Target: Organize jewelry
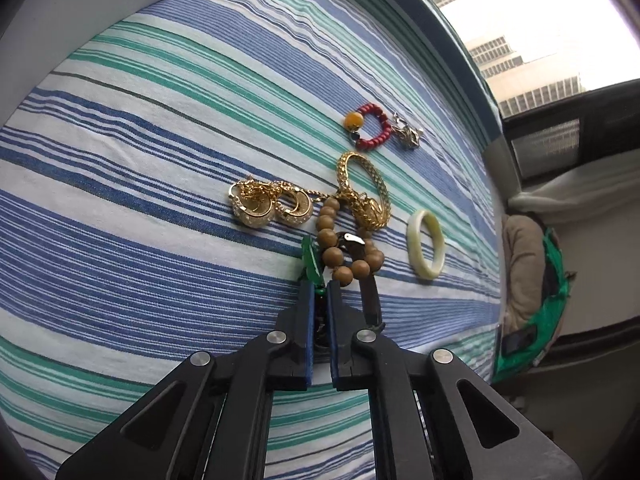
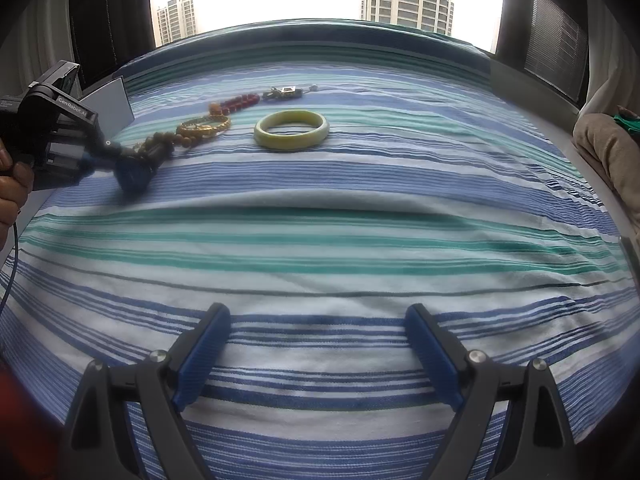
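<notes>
Pinching a green pendant (image 1: 311, 261) between closed jaws, the left gripper (image 1: 319, 292) sits right at the jewelry pile, wooden bead bracelet (image 1: 345, 248) just ahead on the striped bedsheet (image 1: 140, 168). Right gripper (image 2: 318, 346) hangs wide open and empty, well apart; left hand is nearer.

A bed covered by a blue, green and white striped cotton sheet (image 1: 160, 168) carries the jewelry. Just beyond the left claw (image 1: 320, 286) lies a brown wooden bead bracelet (image 1: 340, 240); further out, two gold hoop earrings (image 1: 272, 206), a gold chain bangle (image 1: 366, 190) and a red bead bracelet (image 1: 370, 126). Right of the claw sits a pale yellow-green jade bangle (image 1: 426, 244).
</notes>
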`<state>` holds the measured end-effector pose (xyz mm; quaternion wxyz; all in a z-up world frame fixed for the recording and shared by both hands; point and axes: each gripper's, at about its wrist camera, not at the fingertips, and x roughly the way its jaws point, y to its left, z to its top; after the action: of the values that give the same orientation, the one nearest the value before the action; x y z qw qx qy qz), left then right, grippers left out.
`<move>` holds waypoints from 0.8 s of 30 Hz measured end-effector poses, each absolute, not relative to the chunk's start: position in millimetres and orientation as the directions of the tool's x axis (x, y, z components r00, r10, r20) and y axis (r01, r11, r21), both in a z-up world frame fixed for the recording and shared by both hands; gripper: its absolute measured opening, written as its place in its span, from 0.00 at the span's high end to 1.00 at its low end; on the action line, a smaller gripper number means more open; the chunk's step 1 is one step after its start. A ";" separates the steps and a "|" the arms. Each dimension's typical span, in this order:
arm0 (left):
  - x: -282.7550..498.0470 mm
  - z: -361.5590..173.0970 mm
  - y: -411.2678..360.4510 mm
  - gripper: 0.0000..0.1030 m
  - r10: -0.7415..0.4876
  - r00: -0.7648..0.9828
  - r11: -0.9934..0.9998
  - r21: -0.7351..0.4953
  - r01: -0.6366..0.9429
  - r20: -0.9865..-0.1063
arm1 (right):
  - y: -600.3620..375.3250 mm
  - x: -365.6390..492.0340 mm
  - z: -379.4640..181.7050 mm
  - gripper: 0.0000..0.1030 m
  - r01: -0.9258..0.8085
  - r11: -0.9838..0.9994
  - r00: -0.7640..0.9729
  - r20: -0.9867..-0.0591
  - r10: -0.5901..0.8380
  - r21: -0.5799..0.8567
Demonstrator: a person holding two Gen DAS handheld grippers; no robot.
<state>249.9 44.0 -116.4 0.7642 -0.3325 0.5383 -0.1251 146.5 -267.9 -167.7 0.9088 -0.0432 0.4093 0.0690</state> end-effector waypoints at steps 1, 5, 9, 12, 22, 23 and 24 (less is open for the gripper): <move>247.7 -112.9 46.3 0.97 -0.549 0.400 0.745 -0.647 -0.164 -0.733 | -268.0 146.5 -167.7 0.11 -0.160 0.987 0.656 -0.750 0.090 -0.022; 241.4 -95.2 51.6 0.97 -0.576 0.443 0.708 -0.690 -0.151 -0.687 | -268.0 146.5 -168.1 0.11 -0.159 0.987 0.657 -0.749 0.089 -0.023; 228.1 -65.5 58.7 0.97 -0.588 0.483 0.699 -0.708 -0.101 -0.649 | -268.1 146.7 -168.0 0.11 -0.160 0.987 0.656 -0.749 0.089 -0.023; 213.2 -47.8 63.7 0.97 -0.572 0.494 0.726 -0.684 -0.066 -0.655 | -267.9 146.6 -168.0 0.11 -0.159 0.987 0.657 -0.748 0.088 -0.023; 157.1 -65.6 75.2 0.97 -0.353 0.480 0.904 -0.426 -0.049 -0.804 | -267.1 148.8 -166.6 0.11 -0.154 0.988 0.642 -0.762 0.083 -0.021; 155.1 -69.0 76.1 0.97 -0.330 0.482 0.914 -0.402 -0.053 -0.812 | -266.6 148.8 -166.0 0.11 -0.153 0.988 0.638 -0.765 0.087 -0.015; 153.0 -72.5 76.8 0.97 -0.300 0.485 0.927 -0.372 -0.056 -0.821 | -266.2 146.9 -165.0 0.11 -0.154 0.988 0.635 -0.766 0.098 -0.002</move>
<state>153.0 76.8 -72.5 0.8433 -0.1773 0.5021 -0.0725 146.9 -266.2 -165.0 0.9036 -0.0335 0.4214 0.0697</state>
